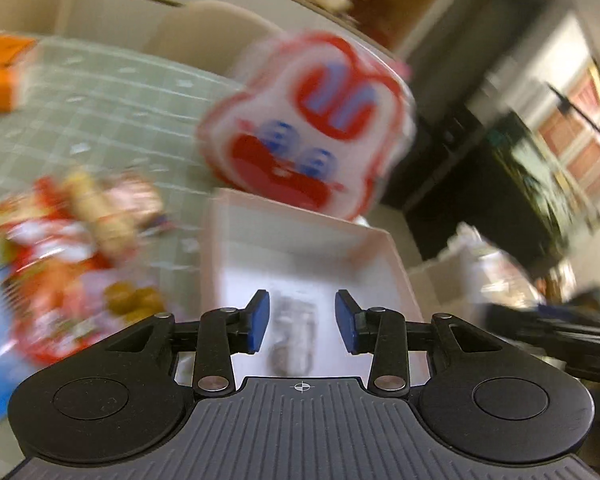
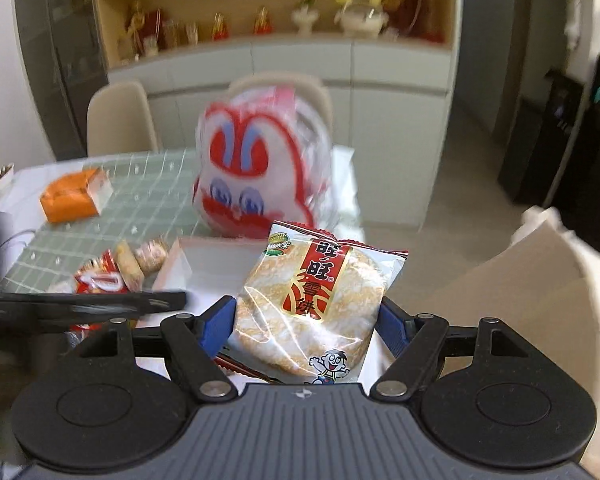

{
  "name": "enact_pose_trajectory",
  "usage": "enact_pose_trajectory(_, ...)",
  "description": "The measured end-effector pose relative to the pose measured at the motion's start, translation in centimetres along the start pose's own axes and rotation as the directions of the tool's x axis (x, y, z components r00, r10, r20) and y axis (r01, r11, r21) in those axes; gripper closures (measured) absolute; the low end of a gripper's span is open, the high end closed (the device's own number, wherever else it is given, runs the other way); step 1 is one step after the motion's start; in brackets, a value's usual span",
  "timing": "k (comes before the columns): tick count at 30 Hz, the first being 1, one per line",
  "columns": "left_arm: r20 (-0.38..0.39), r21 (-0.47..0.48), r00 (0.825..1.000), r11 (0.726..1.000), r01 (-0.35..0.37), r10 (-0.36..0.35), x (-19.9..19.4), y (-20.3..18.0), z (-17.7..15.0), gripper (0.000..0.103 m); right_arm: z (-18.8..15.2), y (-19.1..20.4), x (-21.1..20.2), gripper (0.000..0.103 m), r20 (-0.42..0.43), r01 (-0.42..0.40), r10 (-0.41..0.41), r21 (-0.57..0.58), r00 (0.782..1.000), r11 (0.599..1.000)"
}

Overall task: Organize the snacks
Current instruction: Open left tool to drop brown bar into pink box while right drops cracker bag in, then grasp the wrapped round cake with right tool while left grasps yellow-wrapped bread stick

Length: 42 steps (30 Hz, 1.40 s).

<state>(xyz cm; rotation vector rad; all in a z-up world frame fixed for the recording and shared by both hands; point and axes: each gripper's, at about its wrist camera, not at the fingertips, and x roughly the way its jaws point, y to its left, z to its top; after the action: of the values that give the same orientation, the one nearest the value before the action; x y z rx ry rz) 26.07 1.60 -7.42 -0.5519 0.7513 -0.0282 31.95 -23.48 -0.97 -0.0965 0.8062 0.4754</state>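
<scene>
I see the worktop [image 2: 156, 176] under a green checked cloth, with two cream chairs [image 2: 118, 116] behind it at 11 and 12 o'clock. Past them a pale cabinet [image 2: 380, 92] runs along the wall, and over it a wooden shelf [image 2: 260, 8] carries blurred ornaments. At 3 o'clock the beige floor [image 2: 460, 168] leads to a dark unit [image 2: 556, 136].

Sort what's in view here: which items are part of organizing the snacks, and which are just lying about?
Part of the job:
- rice cracker packet, between the right tongs
- white box under the open left tongs
- loose snack pile
- bunny-face bag

Lying about:
- orange pack on the green checked tablecloth
- chairs
- shelf ornaments
</scene>
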Motion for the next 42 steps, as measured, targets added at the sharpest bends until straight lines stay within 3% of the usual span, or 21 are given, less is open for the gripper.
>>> enact_pose_trajectory(2, 0.035, -0.057, 0.999, 0.998, -0.035, 0.038, -2.6, 1.7, -0.8, 0.063, 0.1, 0.5, 3.3, 0.027, -0.043, -0.068, 0.067, -0.006, 0.997, 0.998)
enact_pose_trajectory(4, 0.045, -0.115, 0.995, 0.990, -0.079, 0.085, -5.0, 3.4, -1.9, 0.063, 0.2, 1.3, 6.4, 0.027, -0.086, -0.180, 0.181, 0.010, 0.980, 0.984)
enact_pose_trajectory(6, 0.034, -0.175, 0.990, 0.976, -0.127, 0.134, -6.6, 5.4, -3.4, 0.063, 0.4, 2.2, 9.7, 0.025, -0.118, -0.241, 0.243, 0.028, 0.963, 0.970)
enact_pose_trajectory(11, 0.001, -0.277, 0.971, 0.933, -0.229, 0.238, -10.1, 9.7, -7.4, 0.063, 0.0, 5.8, 16.6, 0.026, -0.334, -0.128, 0.098, -0.068, 0.937, 0.989)
enact_pose_trajectory(13, -0.006, -0.312, 0.966, 0.918, -0.246, 0.257, -11.5, 11.4, -8.5, 0.063, 0.3, 6.5, 16.1, 0.026, -0.339, -0.180, 0.155, -0.044, 0.928, 0.983)
enact_pose_trajectory(14, -0.005, -0.335, 0.965, 0.909, -0.249, 0.262, -12.0, 12.3, -8.8, 0.063, 0.5, 6.7, 15.5, 0.026, -0.326, -0.210, 0.189, -0.030, 0.926, 0.977)
enact_pose_trajectory(15, -0.003, -0.354, 0.965, 0.902, -0.246, 0.262, -12.5, 13.0, -9.1, 0.063, 0.7, 7.0, 14.6, 0.026, -0.291, -0.207, 0.188, -0.035, 0.938, 0.978)
enact_pose_trajectory(18, -0.006, -0.365, 0.965, 0.898, -0.245, 0.261, -13.2, 14.5, -9.2, 0.063, 1.4, 9.1, 11.3, 0.025, -0.094, -0.130, 0.117, -0.150, 0.989, 0.980)
enact_pose_trajectory(20, -0.011, -0.337, 0.966, 0.909, -0.246, 0.257, -13.5, 14.8, -9.1, 0.063, 2.0, 11.3, 9.9, 0.020, 0.066, -0.082, 0.099, -0.218, 0.993, 0.972)
enact_pose_trajectory(21, -0.013, -0.326, 0.968, 0.914, -0.242, 0.251, -13.8, 14.9, -9.1, 0.063, 2.8, 12.4, 10.0, 0.017, 0.091, -0.082, 0.105, -0.235, 0.990, 0.969)
enact_pose_trajectory(23, -0.015, -0.320, 0.973, 0.921, -0.222, 0.230, -13.9, 15.1, -9.2, 0.063, 4.7, 15.1, 11.9, 0.017, -0.009, -0.155, 0.158, -0.264, 0.987, 0.952)
enact_pose_trajectory(25, -0.025, -0.316, 0.978, 0.927, -0.203, 0.205, -14.0, 15.4, -9.6, 0.063, 6.4, 18.1, 15.1, 0.017, -0.139, -0.250, 0.222, -0.235, 0.965, 0.939)
enact_pose_trajectory(28, -0.043, -0.305, 0.983, 0.935, -0.184, 0.179, -14.1, 15.7, -10.3, 0.063, 8.2, 21.7, 20.8, 0.017, -0.215, -0.206, 0.168, -0.167, 0.962, 0.964)
enact_pose_trajectory(31, -0.038, -0.320, 0.989, 0.936, -0.144, 0.140, -14.8, 16.2, -11.2, 0.063, 8.2, 23.2, 26.1, 0.018, -0.279, -0.103, 0.052, -0.173, 0.959, 0.979)
enact_pose_trajectory(34, -0.049, -0.319, 0.992, 0.939, -0.125, 0.116, -14.6, 16.7, -11.6, 0.063, 8.2, 23.5, 26.4, 0.018, -0.255, -0.066, 0.010, -0.213, 0.967, 0.975)
enact_pose_trajectory(38, -0.050, -0.336, 0.996, 0.938, -0.089, 0.077, -14.0, 17.1, -11.1, 0.063, 7.0, 23.2, 24.6, 0.020, -0.342, -0.158, 0.105, -0.133, 0.934, 0.978)
enact_pose_trajectory(40, -0.050, -0.332, 0.997, 0.940, -0.078, 0.065, -13.7, 17.0, -10.6, 0.063, 5.2, 23.5, 22.8, 0.029, -0.371, -0.221, 0.154, -0.147, 0.916, 0.964)
enact_pose_trajectory(42, -0.053, -0.315, 0.997, 0.946, -0.077, 0.064, -13.5, 16.8, -10.1, 0.063, 3.7, 23.5, 21.4, 0.033, -0.398, -0.275, 0.218, -0.089, 0.891, 0.957)
